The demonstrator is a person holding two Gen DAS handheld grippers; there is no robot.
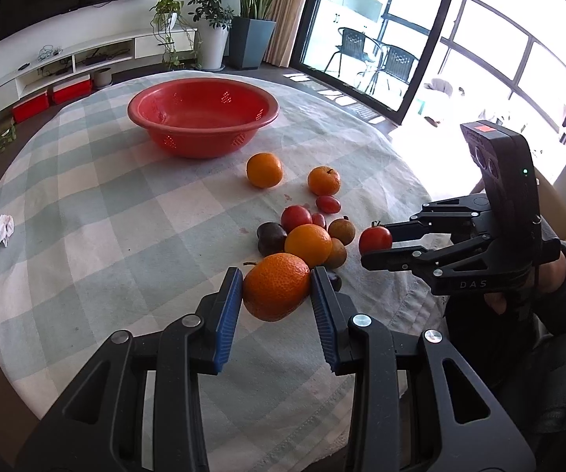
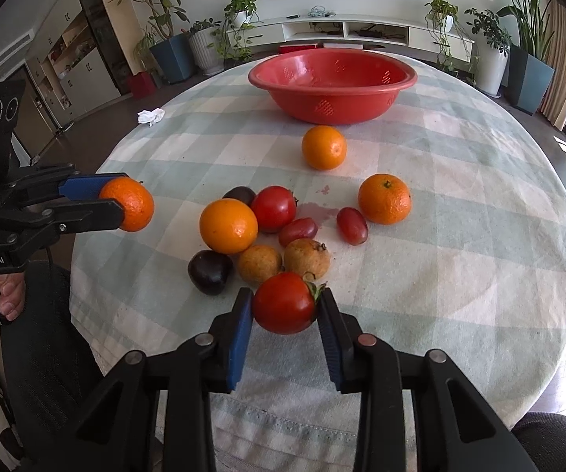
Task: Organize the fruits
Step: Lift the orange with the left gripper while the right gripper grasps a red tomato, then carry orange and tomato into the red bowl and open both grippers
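My left gripper is shut on an orange and holds it above the near table edge; it also shows in the right wrist view with the orange. My right gripper is shut on a red tomato, seen from the left wrist too. A red perforated bowl stands empty at the far side of the table. Loose fruit lies between: three oranges, a tomato, two red grapes, two brown fruits, two dark plums.
The round table has a checked cloth. A crumpled tissue lies at its far left edge. Potted plants and a TV cabinet stand behind the table. A glass door is to the right.
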